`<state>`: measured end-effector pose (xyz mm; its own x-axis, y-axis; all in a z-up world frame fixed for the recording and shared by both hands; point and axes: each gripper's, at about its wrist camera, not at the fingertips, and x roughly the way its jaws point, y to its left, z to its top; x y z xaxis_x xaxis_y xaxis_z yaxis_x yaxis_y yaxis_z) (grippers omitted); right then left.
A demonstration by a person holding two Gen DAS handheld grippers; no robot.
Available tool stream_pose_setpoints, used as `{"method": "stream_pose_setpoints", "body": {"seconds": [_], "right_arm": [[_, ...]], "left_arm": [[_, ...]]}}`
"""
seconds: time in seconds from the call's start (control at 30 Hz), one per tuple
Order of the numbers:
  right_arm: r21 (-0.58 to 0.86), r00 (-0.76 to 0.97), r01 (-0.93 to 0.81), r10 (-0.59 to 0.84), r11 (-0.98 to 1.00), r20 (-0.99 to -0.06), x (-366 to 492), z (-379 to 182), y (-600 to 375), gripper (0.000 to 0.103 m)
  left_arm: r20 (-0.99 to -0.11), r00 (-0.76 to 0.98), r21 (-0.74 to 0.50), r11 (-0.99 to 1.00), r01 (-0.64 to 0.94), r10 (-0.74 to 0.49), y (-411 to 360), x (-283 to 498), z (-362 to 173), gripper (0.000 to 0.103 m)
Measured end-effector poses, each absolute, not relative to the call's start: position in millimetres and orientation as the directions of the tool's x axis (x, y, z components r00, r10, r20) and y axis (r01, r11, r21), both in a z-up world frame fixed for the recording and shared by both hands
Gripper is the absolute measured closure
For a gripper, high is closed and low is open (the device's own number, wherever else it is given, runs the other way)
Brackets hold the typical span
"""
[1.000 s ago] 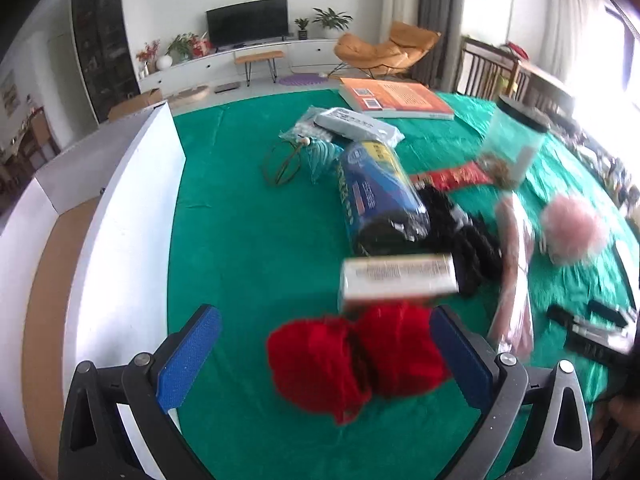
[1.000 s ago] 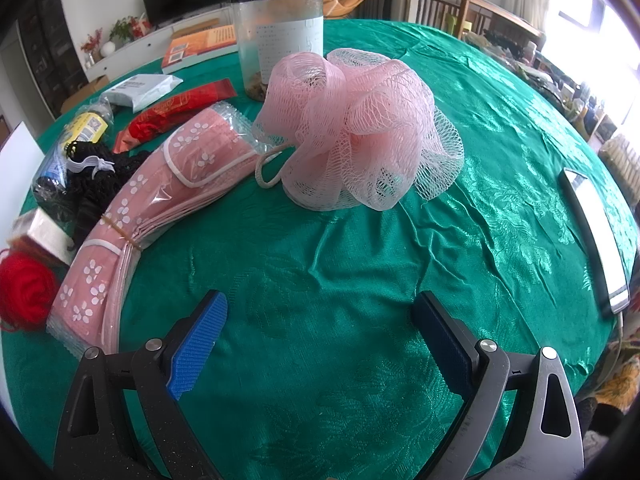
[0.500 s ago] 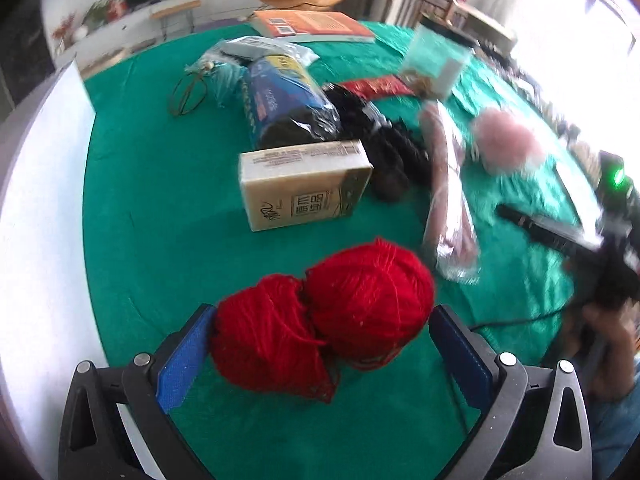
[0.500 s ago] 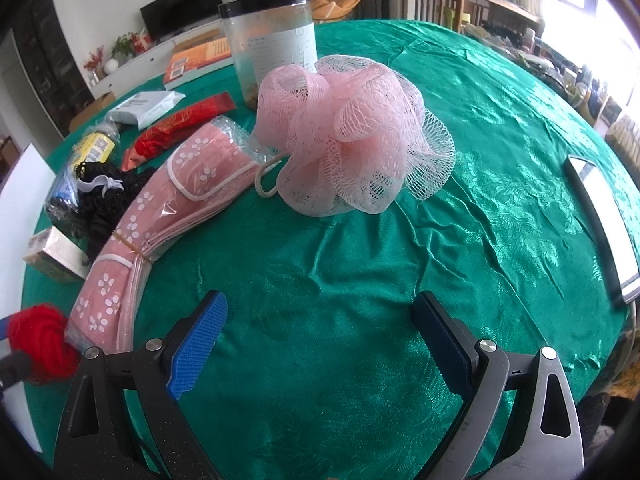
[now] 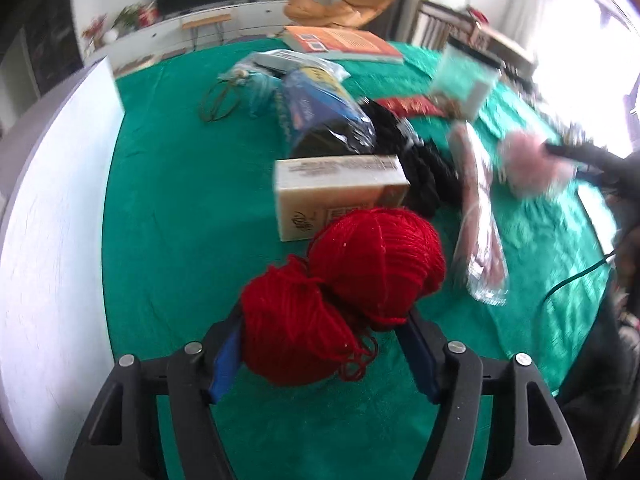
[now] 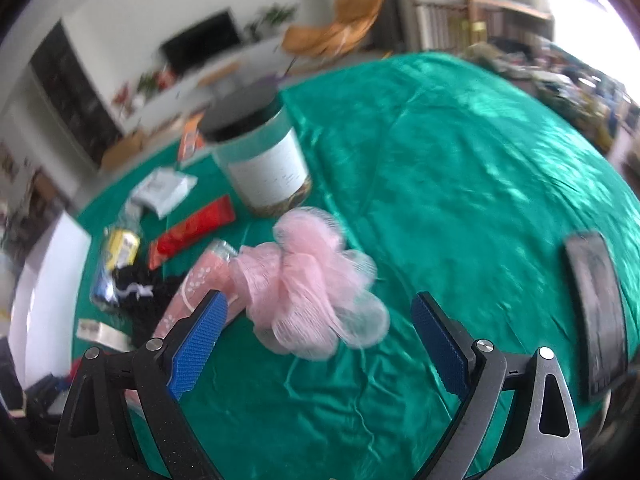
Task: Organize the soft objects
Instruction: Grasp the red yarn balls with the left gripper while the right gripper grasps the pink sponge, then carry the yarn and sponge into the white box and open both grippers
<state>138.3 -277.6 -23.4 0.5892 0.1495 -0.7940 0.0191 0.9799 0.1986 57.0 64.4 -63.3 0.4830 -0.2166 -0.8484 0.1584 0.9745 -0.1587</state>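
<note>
My left gripper (image 5: 322,344) was closing w/ the red yarn balls (image 5: 344,292) between its blue pads, both touching the yarn, on the green tablecloth (image 5: 180,200). My right gripper (image 6: 320,340) hung open over the pink mesh pouf (image 6: 312,288), nr the jar (image 6: 260,160).

Two red yarn balls (image 5: 344,292) lie joined on one green cloth (image 5: 172,200). One pink mesh puff (image 6: 312,284), one jar (image 6: 260,160) with a dark lid, one carton (image 5: 340,192), one orange book (image 5: 344,42), one red packet (image 6: 192,230), one pink floral pack (image 5: 480,216), one blue-wrapped roll (image 5: 320,116), one black bundle (image 5: 416,160), one white pouch (image 6: 164,190), one dark flat device (image 6: 598,308). Two grippers, (image 5: 322,350) and (image 6: 318,340).
</note>
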Motion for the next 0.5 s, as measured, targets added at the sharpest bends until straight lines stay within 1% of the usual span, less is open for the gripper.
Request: {"method": "stream_pose_setpoints", "body": {"seconds": [0.03, 0.1, 0.13, 0.17, 0.23, 0.3, 0.4, 0.5], "right_arm": [[0.175, 0.567, -0.009, 0.149, 0.985, -0.81, 151, -30, -271, 0.009], [0.135, 0.532, -0.055, 0.144, 0.989, -0.834, 164, -46, -262, 0.013], [0.114, 0.511, -0.056, 0.126, 0.992, -0.85, 169, -54, -259, 0.045], [0.112, 0.499, -0.042, 0.118, 0.993, -0.859, 169, -58, -261, 0.081], [0.147, 0.519, 0.009, 0.121, 0.989, -0.846, 160, -51, -271, 0.08], [0.151, 0.56, 0.0, 0.126, 0.988, -0.819, 145, -32, -274, 0.08], [0.153, 0.621, -0.093, 0.178, 0.984, -0.763, 122, 15, -252, 0.08], [0.195, 0.632, -0.243, 0.308, 0.95, -0.711, 100, 60, -206, 0.08]], "left_arm": [[-0.841, 0.486, -0.189, 0.971, 0.147, -0.238, 68, 55, -61, 0.036], [-0.822, 0.496, -0.245, 0.96, 0.134, -0.279, 74, 50, -54, 0.036], [-0.811, 0.504, -0.266, 0.955, 0.133, -0.296, 77, 46, -48, 0.036], [-0.799, 0.517, -0.28, 0.95, 0.136, -0.309, 78, 44, -42, 0.036], [-0.771, 0.546, -0.302, 0.943, 0.14, -0.328, 83, 37, -25, 0.036], [-0.743, 0.573, -0.331, 0.934, 0.136, -0.346, 90, 36, -9, 0.036], [-0.691, 0.635, -0.363, 0.925, 0.11, -0.346, 113, 28, 22, 0.035], [-0.658, 0.698, -0.347, 0.937, 0.052, -0.282, 151, 13, 50, 0.035]]}}
